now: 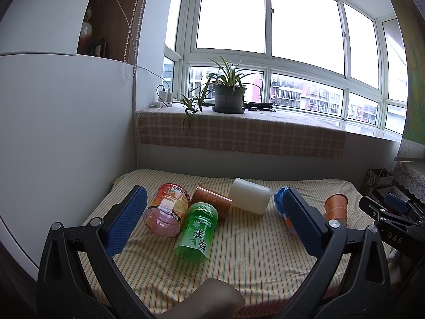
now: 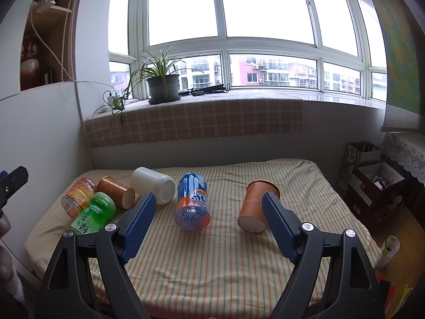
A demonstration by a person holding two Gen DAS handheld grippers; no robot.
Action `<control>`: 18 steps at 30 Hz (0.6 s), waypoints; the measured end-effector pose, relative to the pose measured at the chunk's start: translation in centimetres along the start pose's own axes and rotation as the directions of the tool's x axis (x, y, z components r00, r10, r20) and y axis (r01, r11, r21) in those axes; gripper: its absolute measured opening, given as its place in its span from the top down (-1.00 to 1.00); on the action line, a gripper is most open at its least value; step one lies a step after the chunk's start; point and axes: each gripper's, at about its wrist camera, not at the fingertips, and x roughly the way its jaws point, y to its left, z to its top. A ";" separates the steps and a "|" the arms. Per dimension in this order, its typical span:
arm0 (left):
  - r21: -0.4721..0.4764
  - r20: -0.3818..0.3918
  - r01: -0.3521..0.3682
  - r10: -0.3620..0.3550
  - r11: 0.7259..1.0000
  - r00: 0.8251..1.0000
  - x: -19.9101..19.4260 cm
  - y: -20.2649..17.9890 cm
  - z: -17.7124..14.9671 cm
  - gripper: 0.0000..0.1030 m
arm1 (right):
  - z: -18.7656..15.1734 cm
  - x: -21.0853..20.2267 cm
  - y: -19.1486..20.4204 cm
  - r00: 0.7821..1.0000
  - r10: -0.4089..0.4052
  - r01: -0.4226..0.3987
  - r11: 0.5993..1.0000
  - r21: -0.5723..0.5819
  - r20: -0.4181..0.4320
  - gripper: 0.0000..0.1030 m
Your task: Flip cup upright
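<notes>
Orange paper cup (image 2: pixel 253 207): on its side on the striped cloth (image 2: pixel 225 252), base facing near, just beside the right finger (image 2: pixel 279 228) of the right gripper (image 2: pixel 209 204).
Right gripper: spread wide, holding nothing.
Left gripper (image 1: pixel 215 202): spread wide over green bottle (image 1: pixel 196 232), holding nothing.

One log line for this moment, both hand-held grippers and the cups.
left hand-held gripper: open, empty | right hand-held gripper: open, empty | six cups: all on sides | striped cloth
</notes>
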 end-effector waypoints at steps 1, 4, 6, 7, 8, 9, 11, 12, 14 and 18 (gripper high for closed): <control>0.000 -0.001 0.000 0.000 1.000 1.000 0.0 0.0 0.0 -1.00 | 0.0 0.0 0.0 1.000 0.001 -0.001 1.000 0.000 0.000 -0.58; 0.000 -0.004 0.000 0.000 1.000 1.000 0.1 0.1 -0.1 -1.00 | 0.0 0.1 0.0 1.000 0.000 0.000 1.000 -0.001 -0.005 -0.58; 0.003 -0.009 -0.003 0.003 1.000 1.000 0.3 0.3 -0.2 -1.00 | -0.1 0.2 0.0 1.000 0.000 0.000 1.000 0.002 -0.008 -0.58; 0.006 -0.011 -0.006 0.006 1.000 1.000 0.4 0.6 -0.2 -1.00 | -0.1 0.3 0.1 1.000 0.000 0.000 1.000 0.004 -0.010 -0.58; 0.009 -0.014 -0.008 0.009 1.000 1.000 0.6 0.7 -0.3 -1.00 | -0.1 0.4 0.1 1.000 0.000 0.000 1.000 0.004 -0.012 -0.58; 0.012 -0.020 -0.011 0.012 1.000 1.000 0.8 1.0 -0.3 -1.00 | -0.2 0.4 0.1 1.000 0.000 0.000 1.000 0.004 -0.013 -0.58; 0.020 -0.039 -0.007 0.008 1.000 0.999 1.4 1.5 -0.3 -1.00 | -0.3 0.6 0.1 1.000 0.001 -0.001 1.000 0.004 -0.019 -0.58; 0.024 -0.053 -0.006 0.007 1.000 0.999 1.7 1.9 -0.2 -1.00 | -0.4 0.7 0.2 1.000 0.002 -0.002 1.000 0.004 -0.022 -0.58; 0.022 -0.078 -0.003 0.005 1.000 0.997 2.3 2.9 0.1 -1.00 | -0.5 0.9 0.2 1.000 0.004 -0.003 1.000 0.005 -0.028 -0.58; 0.023 -0.155 0.010 -0.006 1.000 0.988 4.7 5.1 0.9 -1.00 | -0.6 1.3 0.3 0.999 0.009 -0.009 1.000 0.007 -0.037 -0.58</control>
